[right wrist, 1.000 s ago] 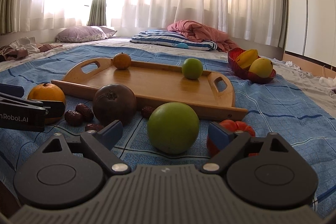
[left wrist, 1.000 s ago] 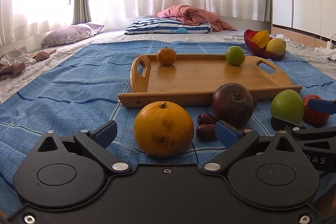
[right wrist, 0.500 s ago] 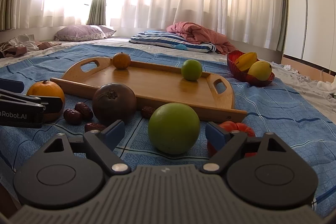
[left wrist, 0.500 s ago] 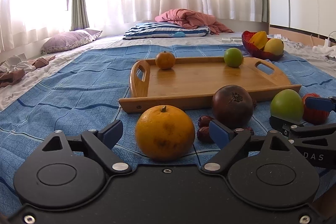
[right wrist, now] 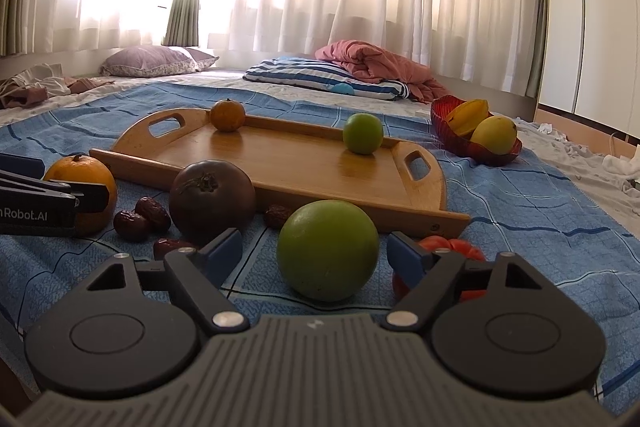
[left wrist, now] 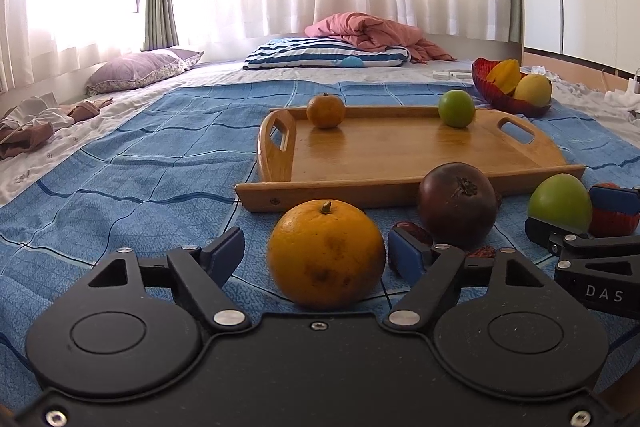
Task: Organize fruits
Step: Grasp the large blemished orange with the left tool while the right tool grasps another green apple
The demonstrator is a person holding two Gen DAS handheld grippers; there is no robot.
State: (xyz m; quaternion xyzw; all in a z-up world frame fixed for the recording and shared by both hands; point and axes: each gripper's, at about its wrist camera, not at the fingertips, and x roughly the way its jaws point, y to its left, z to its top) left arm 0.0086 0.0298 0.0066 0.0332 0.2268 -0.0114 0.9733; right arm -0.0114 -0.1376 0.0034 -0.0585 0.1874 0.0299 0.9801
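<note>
blue quilted bedspread (left wrist: 120,187): covers the bed, everything sits on it, same as a second ago
wooden tray (left wrist: 400,155): two handles, unmoved; a small orange (left wrist: 325,111) at its far left corner, a small green fruit (left wrist: 456,109) at its far right
red bowl (left wrist: 496,93): beyond the tray's right end, holds yellow fruits
left gripper (left wrist: 316,251): jaws closing, narrower than a second ago; right blue pad just at the fruit's side, left pad with a gap
big orange (left wrist: 326,253): on the bedspread in front of the tray, between the left jaws, not lifted
right gripper (right wrist: 316,251): jaws closing slightly, both pads clear of the fruit
big green fruit (right wrist: 328,249): on the bedspread between the right jaws, red tomato (right wrist: 452,247) just behind the right pad
dark purple fruit (left wrist: 458,205): between the two big fruits, dates (right wrist: 140,215) beside it
</note>
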